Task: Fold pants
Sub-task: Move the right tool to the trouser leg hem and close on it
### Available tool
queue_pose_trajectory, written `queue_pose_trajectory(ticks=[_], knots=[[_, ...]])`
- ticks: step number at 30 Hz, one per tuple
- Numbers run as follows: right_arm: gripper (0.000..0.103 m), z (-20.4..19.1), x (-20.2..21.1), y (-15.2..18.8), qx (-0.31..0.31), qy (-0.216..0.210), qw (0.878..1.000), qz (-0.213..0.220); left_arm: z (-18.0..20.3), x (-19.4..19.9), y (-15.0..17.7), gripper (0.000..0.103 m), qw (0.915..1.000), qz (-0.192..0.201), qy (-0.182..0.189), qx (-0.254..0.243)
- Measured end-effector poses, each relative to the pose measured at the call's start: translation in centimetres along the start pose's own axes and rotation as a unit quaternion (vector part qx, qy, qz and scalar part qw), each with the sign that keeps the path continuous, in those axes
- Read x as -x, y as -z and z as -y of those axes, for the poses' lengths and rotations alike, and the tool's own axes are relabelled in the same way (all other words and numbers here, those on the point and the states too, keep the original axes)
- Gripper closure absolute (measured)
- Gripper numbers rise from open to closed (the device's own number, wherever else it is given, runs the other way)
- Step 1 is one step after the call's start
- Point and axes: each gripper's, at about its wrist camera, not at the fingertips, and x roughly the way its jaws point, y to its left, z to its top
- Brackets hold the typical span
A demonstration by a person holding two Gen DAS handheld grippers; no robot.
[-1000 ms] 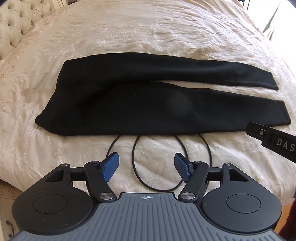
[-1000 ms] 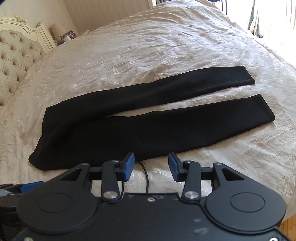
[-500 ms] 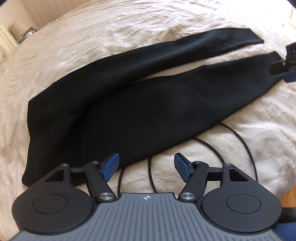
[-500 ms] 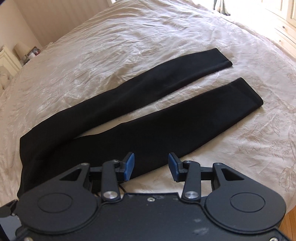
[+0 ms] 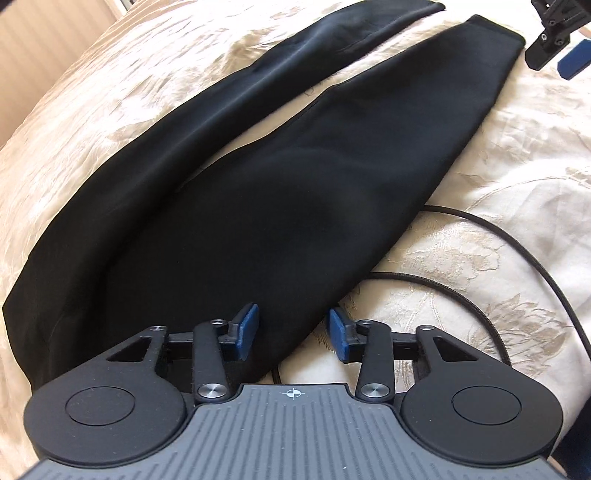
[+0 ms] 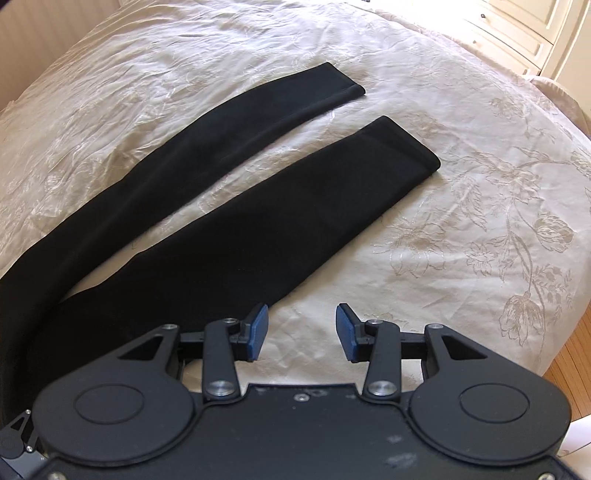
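Black pants (image 5: 280, 206) lie flat on a cream bedspread (image 5: 517, 155), waist at the lower left and both legs running up to the right. My left gripper (image 5: 293, 334) hangs low over the near edge of the hip area. Its jaws are closing: cloth lies between the blue pads (image 5: 247, 332), which are not pressing on it. In the right wrist view the pants (image 6: 295, 236) show both cuffs. My right gripper (image 6: 303, 332) stands open over bare bedspread, just right of the near leg's edge. Part of the right gripper (image 5: 554, 37) shows near the near cuff.
A black cable (image 5: 480, 229) loops over the bedspread right of the left gripper. The rounded bed edge (image 6: 546, 332) drops to a wooden floor (image 6: 569, 365). White cabinets (image 6: 517, 33) stand beyond the bed's far right.
Both grippers have come down closer to the pants and rolled. The left one now sits over the hip edge with its pads closer together. The right gripper's opening is the same.
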Motion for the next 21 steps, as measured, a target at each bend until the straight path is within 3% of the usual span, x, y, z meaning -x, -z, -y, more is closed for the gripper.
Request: queue_pose_trajectory(ticks=[4, 6, 10, 15, 21], knots=[[0.06, 1.4, -1.3, -0.8, -0.019, 0.006, 1.0, -0.007, -0.5, -0.1, -0.5, 0.088, 1.0, 0.0, 0.003, 0.009], [0.06, 2.7, -2.2, -1.6, -0.042, 0.003, 0.999, -0.009, -1.4, 0.2, -0.6, 0.09, 0.9992, 0.002, 0.014, 0.038], [0.06, 5.5, -4.2, -4.1, -0.071, 0.004, 0.997, -0.009, -2.8, 1.0, -0.6, 0.091, 0.995, 0.003, 0.027, 0.096], [0.06, 8.8, -6.6, -7.1, -0.101, -0.007, 0.995, -0.006, -2.2, 1.2, -1.4, 0.092, 0.9957, -0.01, -0.001, 0.093], [0.06, 10.9, -9.8, -9.3, -0.146, -0.034, 0.988, -0.037, -1.3, 0.8, -2.4, 0.092, 0.9936, -0.02, -0.012, 0.111]])
